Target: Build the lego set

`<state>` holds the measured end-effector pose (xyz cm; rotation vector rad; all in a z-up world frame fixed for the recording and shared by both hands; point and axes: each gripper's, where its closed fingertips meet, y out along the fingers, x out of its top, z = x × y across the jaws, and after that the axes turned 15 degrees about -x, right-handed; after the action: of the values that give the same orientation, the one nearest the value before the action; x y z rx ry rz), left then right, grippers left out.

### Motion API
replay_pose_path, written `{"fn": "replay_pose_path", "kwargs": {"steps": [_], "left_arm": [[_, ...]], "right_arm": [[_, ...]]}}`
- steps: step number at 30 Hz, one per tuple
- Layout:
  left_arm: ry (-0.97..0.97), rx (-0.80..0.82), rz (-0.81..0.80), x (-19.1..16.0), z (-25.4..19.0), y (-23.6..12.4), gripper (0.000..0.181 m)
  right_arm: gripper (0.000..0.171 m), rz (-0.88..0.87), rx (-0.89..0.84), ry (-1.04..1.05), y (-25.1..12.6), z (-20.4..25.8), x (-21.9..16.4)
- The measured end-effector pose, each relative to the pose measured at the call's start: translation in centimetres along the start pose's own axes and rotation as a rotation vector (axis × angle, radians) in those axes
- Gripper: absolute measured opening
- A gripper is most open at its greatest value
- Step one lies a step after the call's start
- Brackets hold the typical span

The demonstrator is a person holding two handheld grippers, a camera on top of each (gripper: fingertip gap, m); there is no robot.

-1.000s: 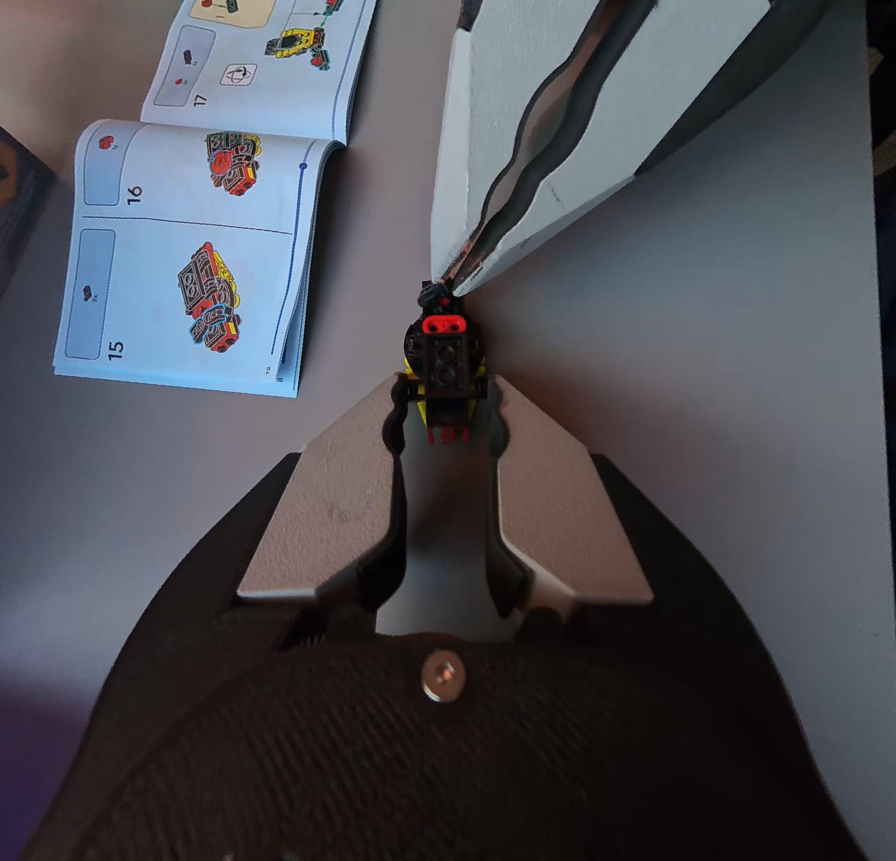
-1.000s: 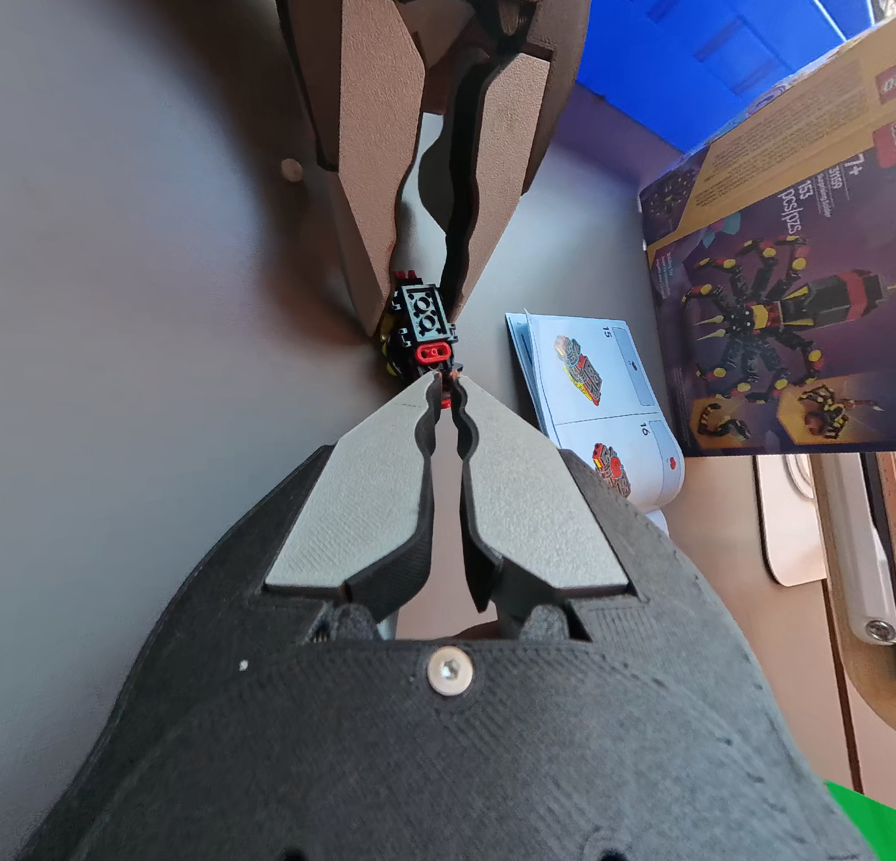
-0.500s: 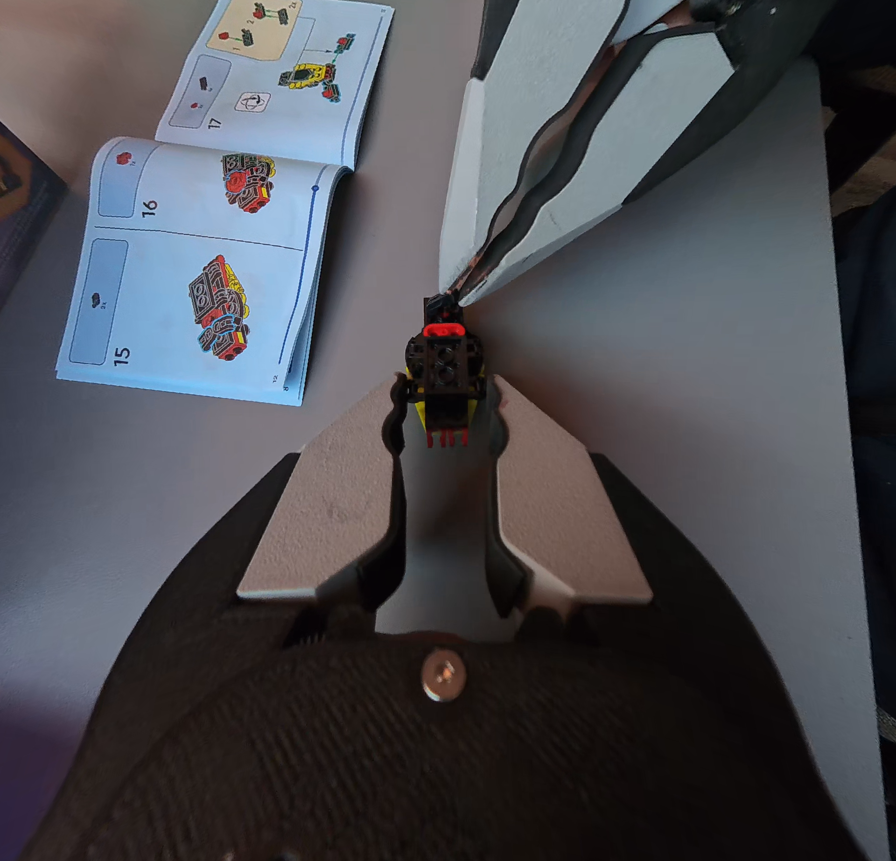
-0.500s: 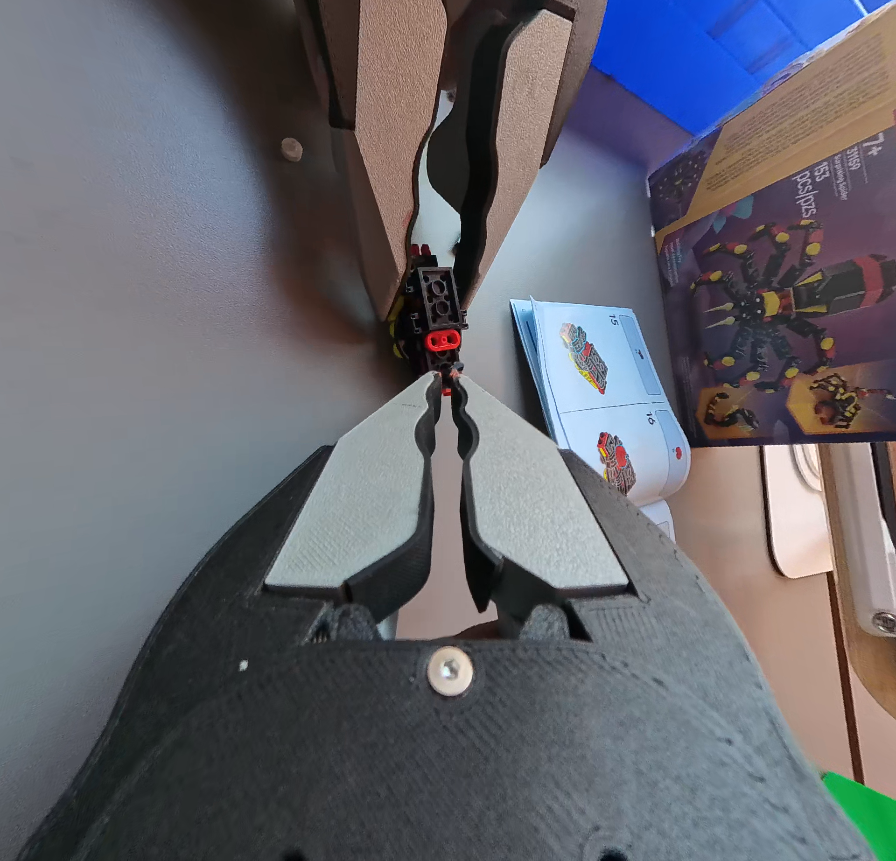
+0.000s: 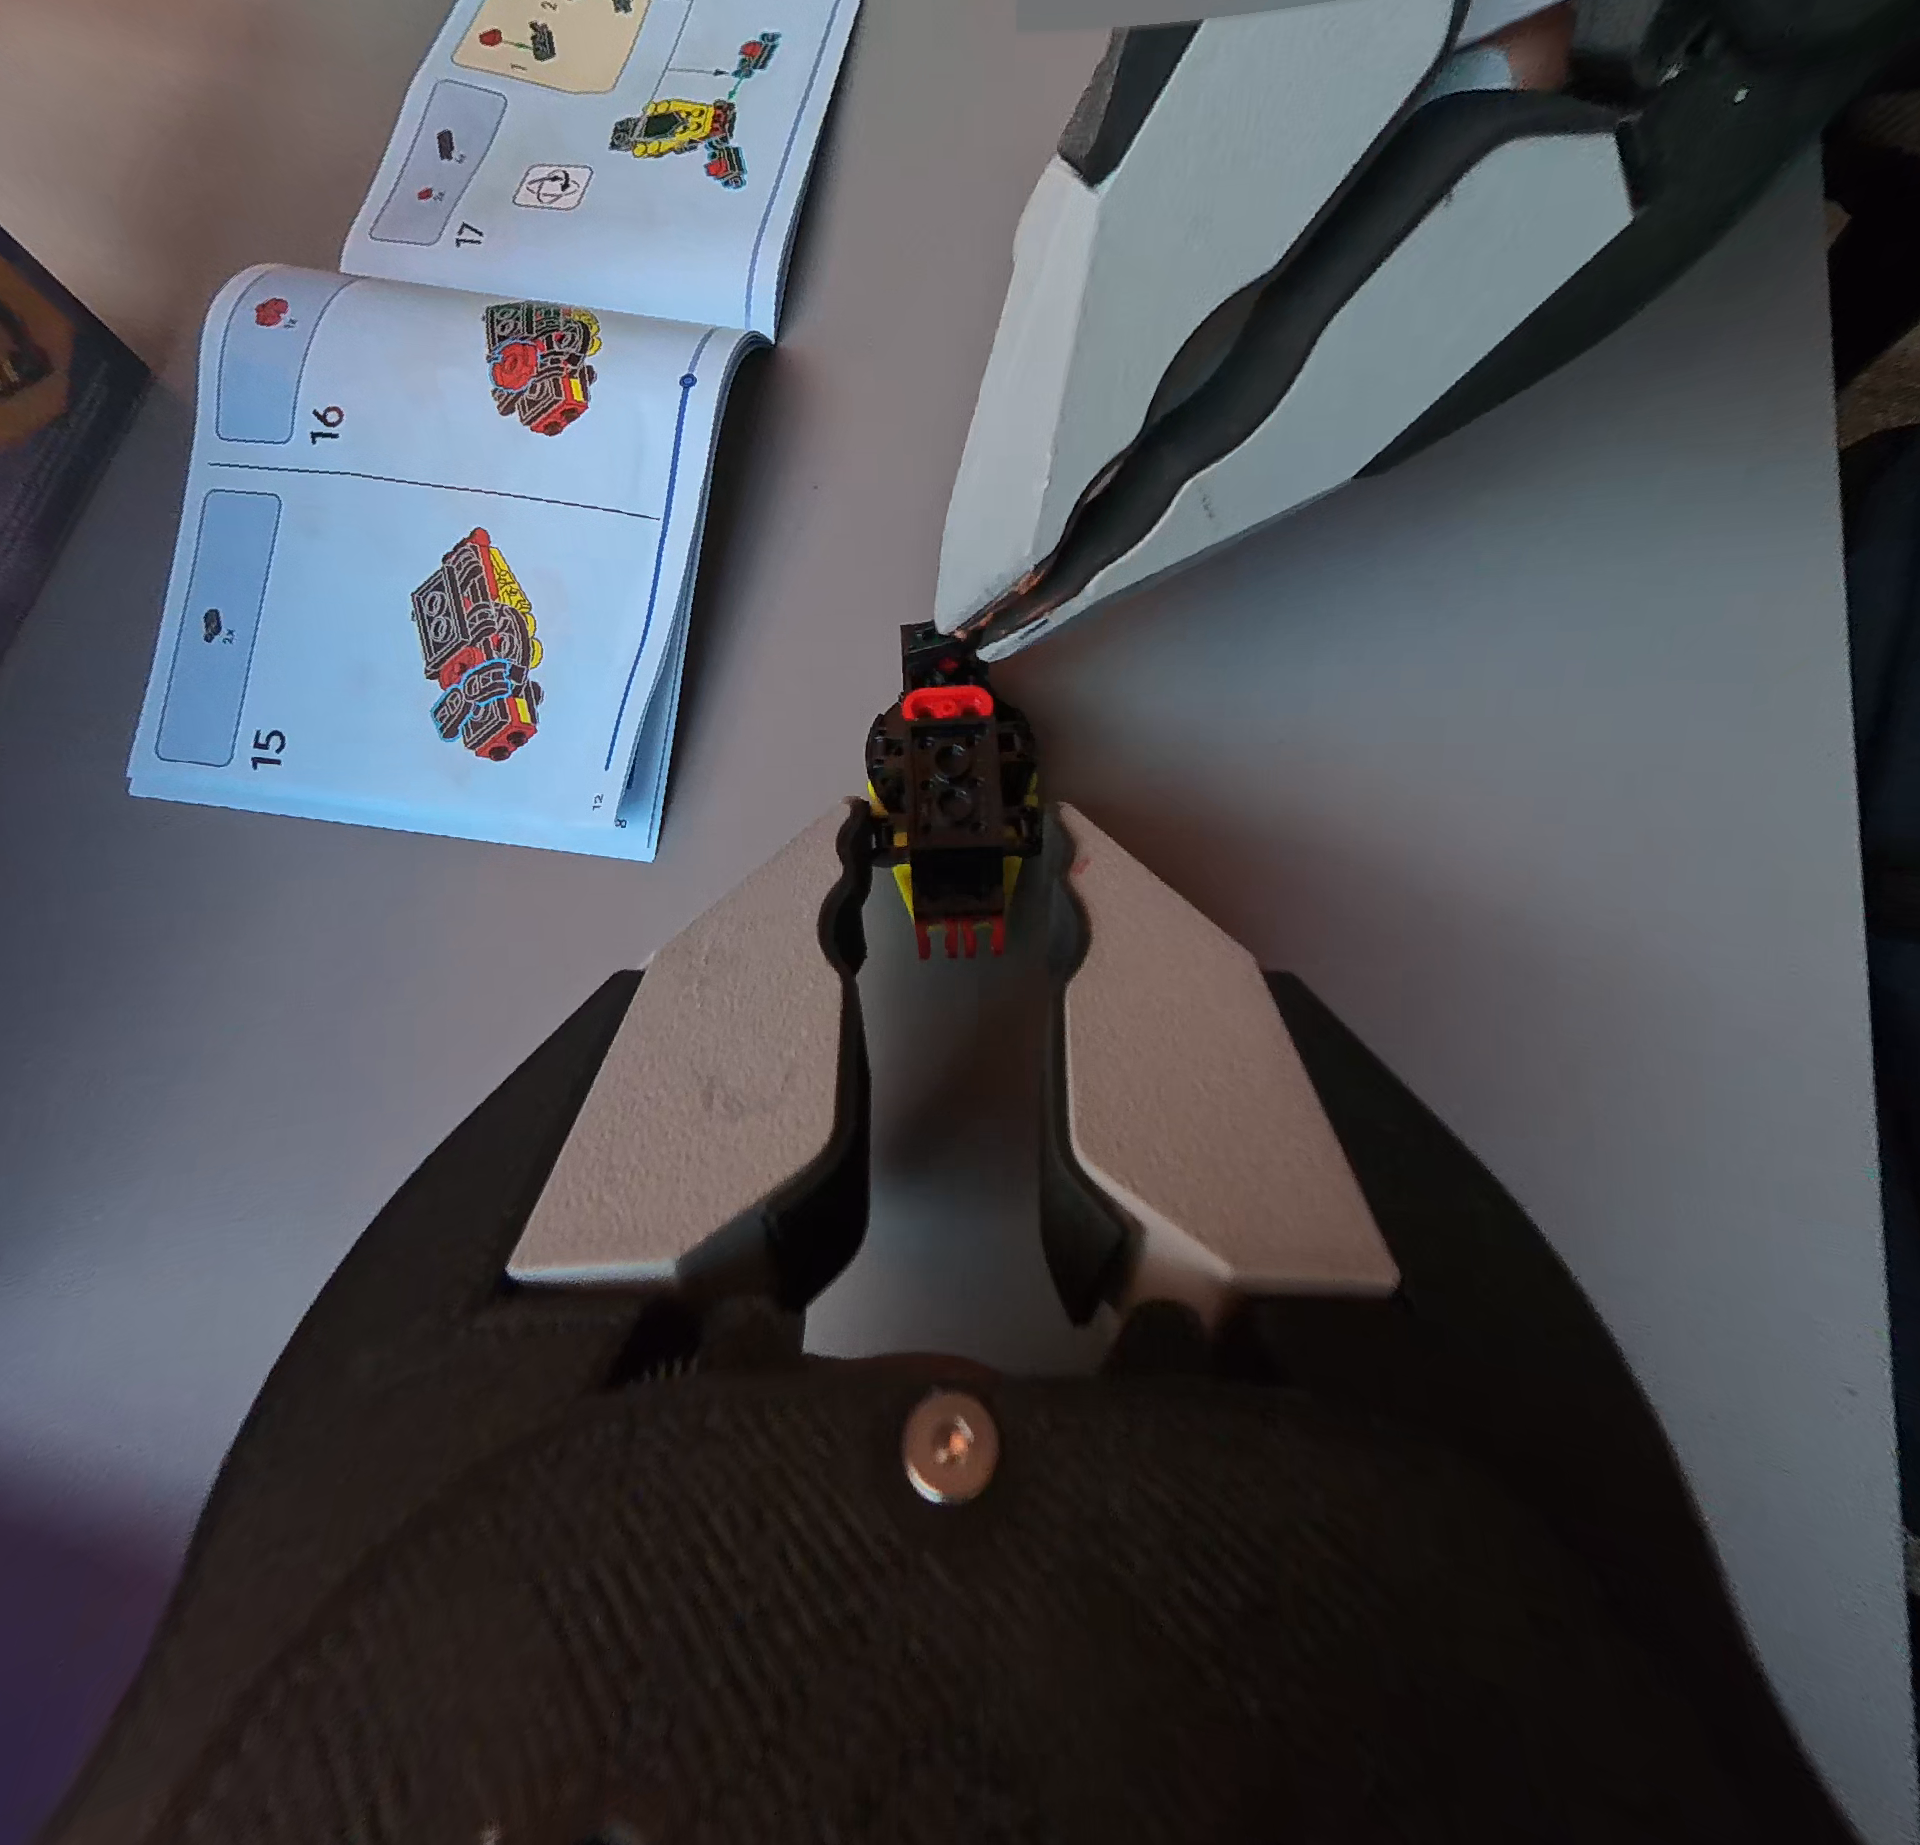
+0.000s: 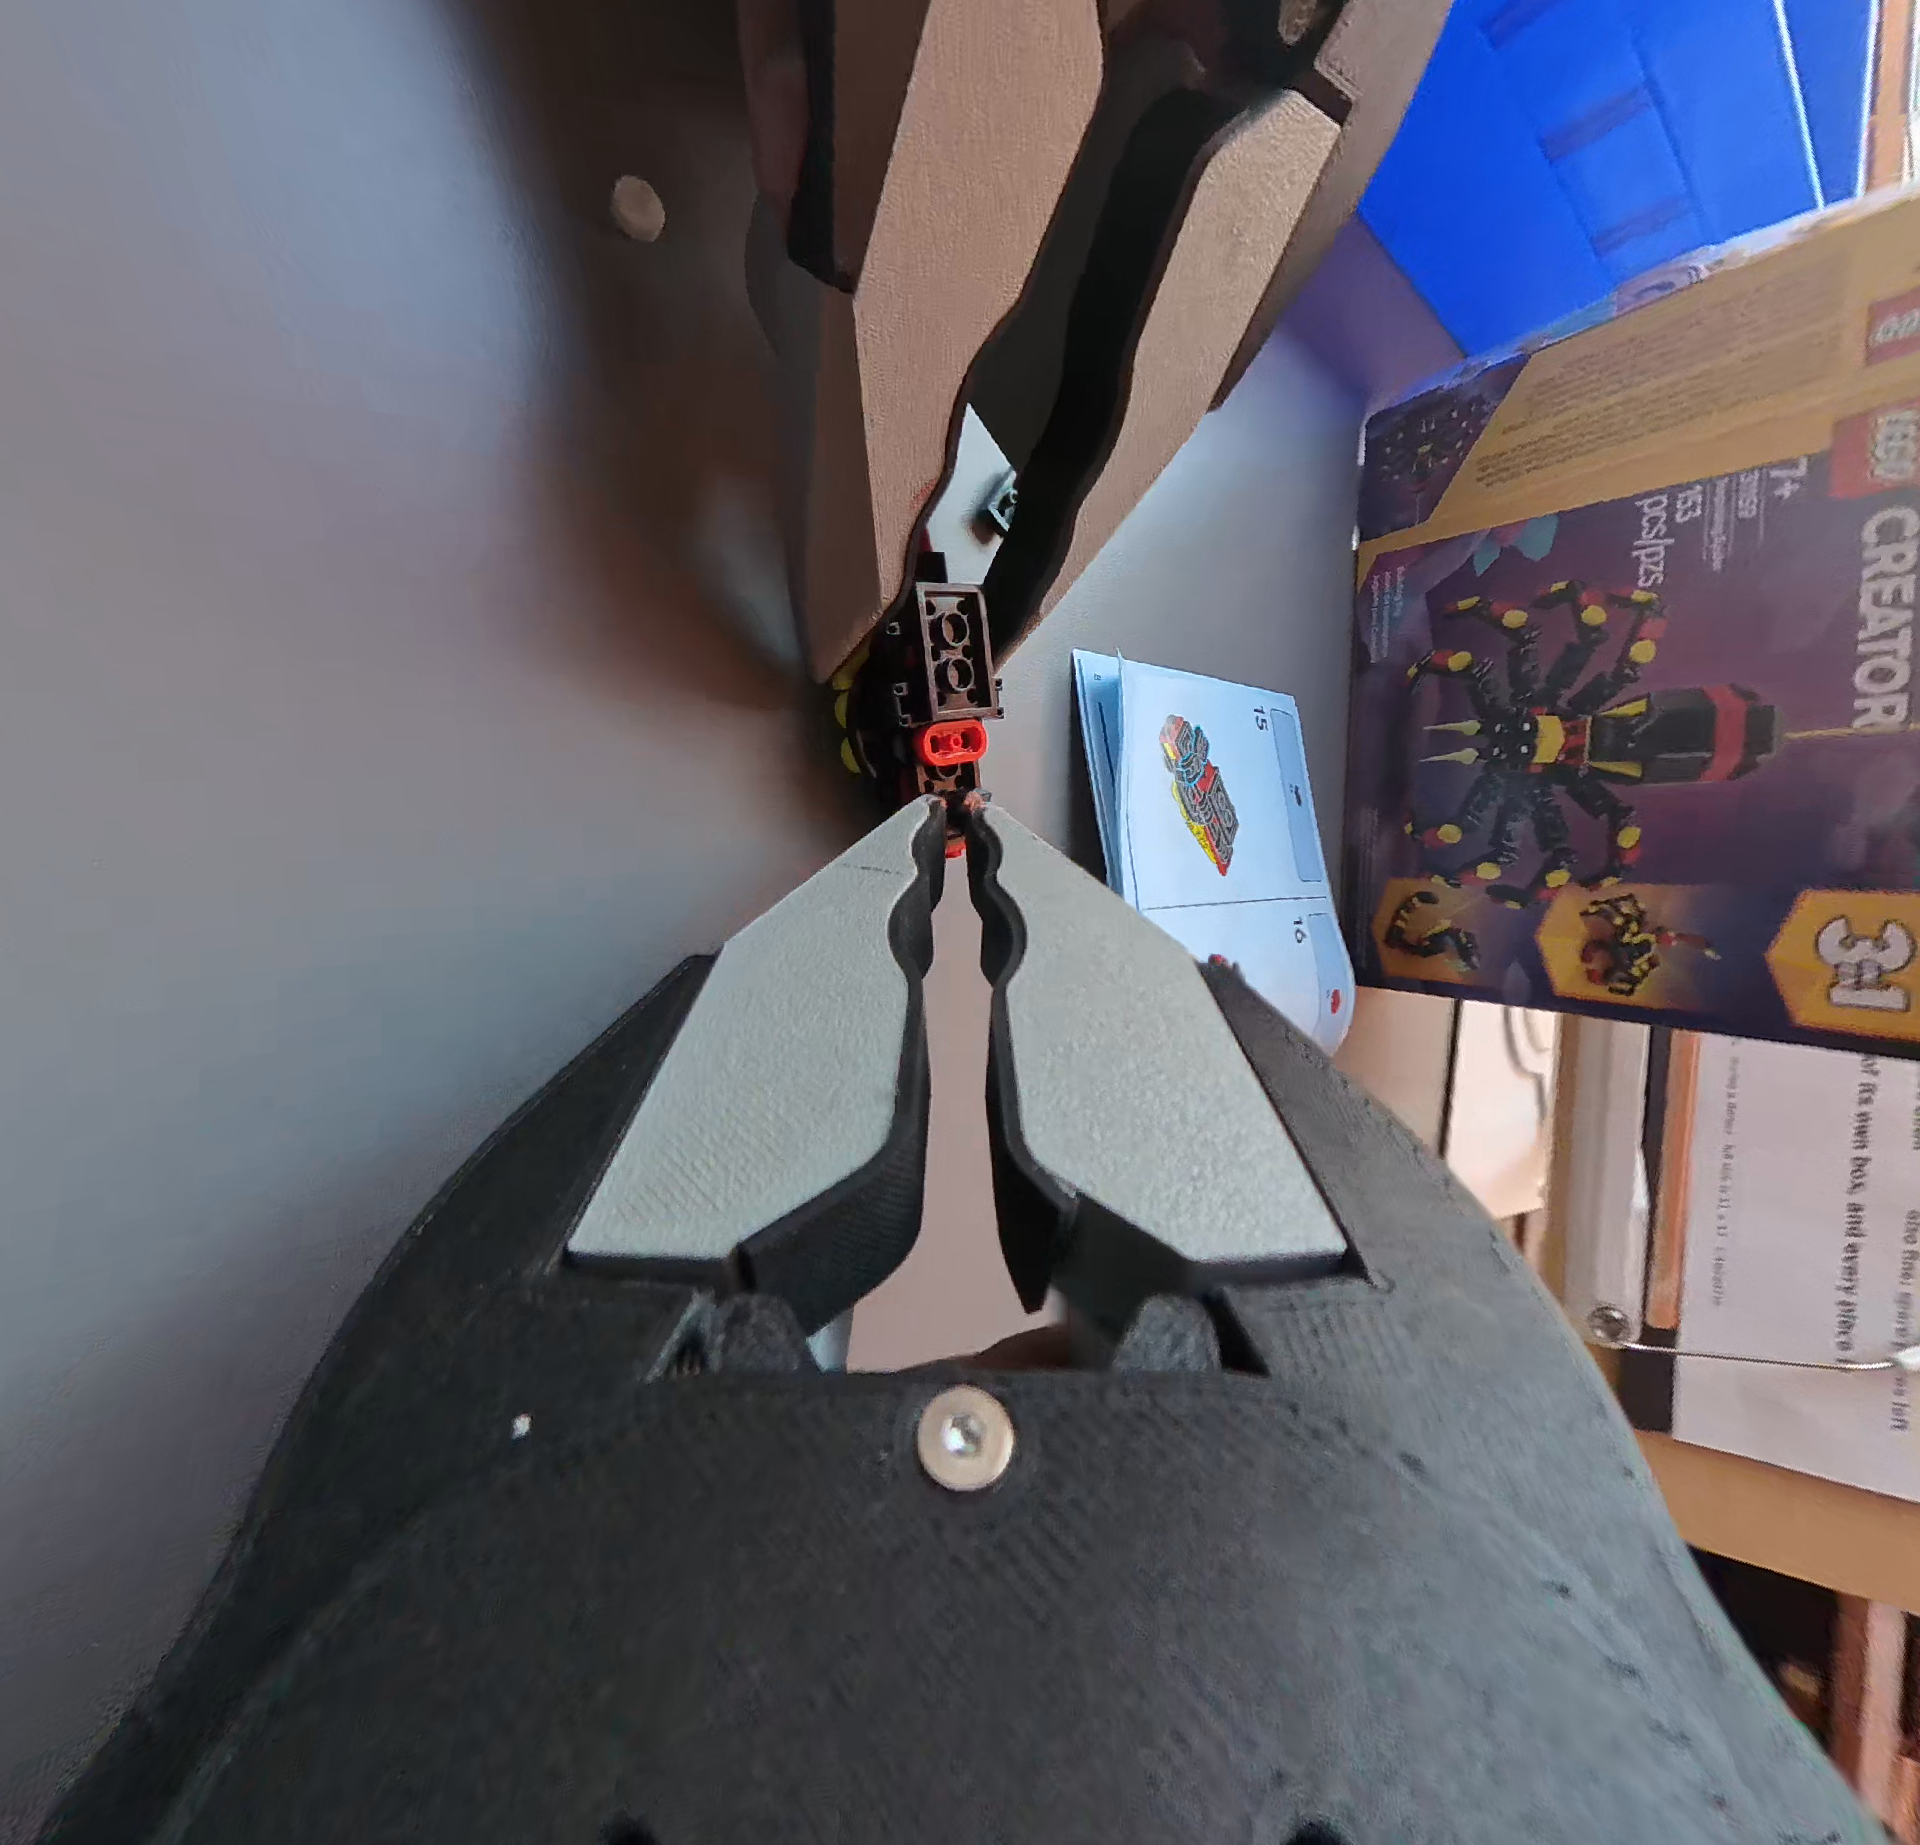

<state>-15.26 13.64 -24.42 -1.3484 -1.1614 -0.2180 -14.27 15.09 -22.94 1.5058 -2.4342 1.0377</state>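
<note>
My left gripper (image 5: 951, 839) is shut on a small lego assembly (image 5: 951, 787) of black, yellow and red bricks, held just above the grey table (image 5: 1455, 860). My right gripper (image 6: 956, 819) is shut on a small black and red piece (image 6: 954, 827), which touches the assembly's (image 6: 951, 673) red end. In the left wrist view the right gripper (image 5: 961, 637) comes in from the upper right with the piece (image 5: 925, 647) at its tips. In the right wrist view the left gripper (image 6: 935, 632) reaches down from the top.
An open instruction booklet (image 5: 436, 548) lies on the table to the left; it also shows in the right wrist view (image 6: 1205, 787). The lego box (image 6: 1642, 715) stands beyond it, with a blue bin (image 6: 1610, 133) behind. A loose small black piece (image 6: 1003, 507) lies on the table.
Both grippers keep their hold. The two have turned a little relative to each other, so the assembly's studs now face the right wrist camera squarely. The small piece stays at the red end.
</note>
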Motion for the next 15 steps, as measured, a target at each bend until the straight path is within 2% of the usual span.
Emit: {"fn": "replay_pose_path", "kwargs": {"steps": [15], "left_arm": [[0.029,0.007,0.017,-0.11,-0.18,0.11,0.03]], "right_arm": [[0.002,-0.044,0.05,-0.081,-0.03,0.31,0.43]]}}
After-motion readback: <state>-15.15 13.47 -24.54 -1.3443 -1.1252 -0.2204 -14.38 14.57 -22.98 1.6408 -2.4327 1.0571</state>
